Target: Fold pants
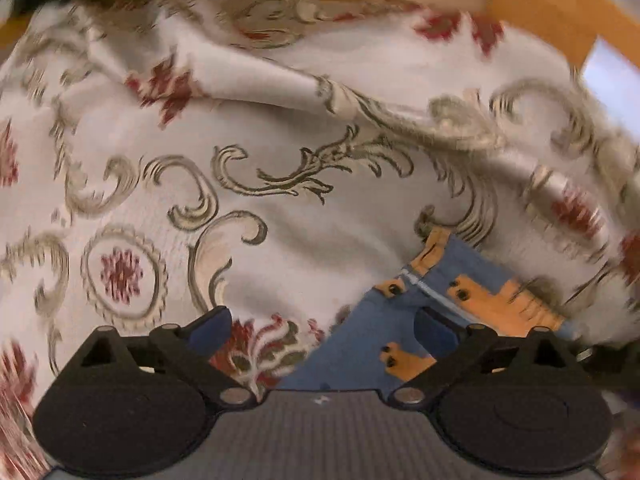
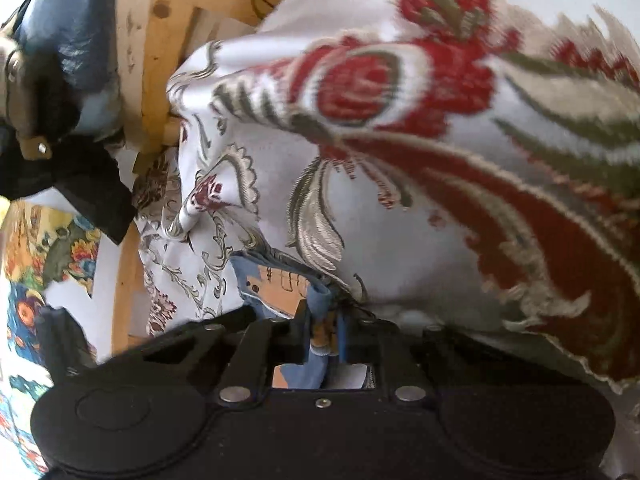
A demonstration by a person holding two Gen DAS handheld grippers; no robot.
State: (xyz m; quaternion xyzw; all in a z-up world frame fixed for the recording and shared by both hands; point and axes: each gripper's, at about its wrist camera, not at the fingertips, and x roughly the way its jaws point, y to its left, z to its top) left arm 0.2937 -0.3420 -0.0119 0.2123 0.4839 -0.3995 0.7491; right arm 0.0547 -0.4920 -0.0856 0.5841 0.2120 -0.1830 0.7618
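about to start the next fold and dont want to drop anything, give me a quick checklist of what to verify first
1. Right gripper has the pants: ok, jaws are shut on a bunched blue and orange fold.
2. Left gripper has the pants: not ok, jaws are open with nothing pinched; fabric lies near its right finger.
3. Tablecloth free of the right grip: cannot tell, the cloth crowds right against the jaws.
4. Pants lying flat: not ok, they look bunched where gripped.
5. Tablecloth smooth: not ok, ridges and creases run across it.
6. Wooden chair out of the way: cannot tell, it stands close on the left in the right wrist view.
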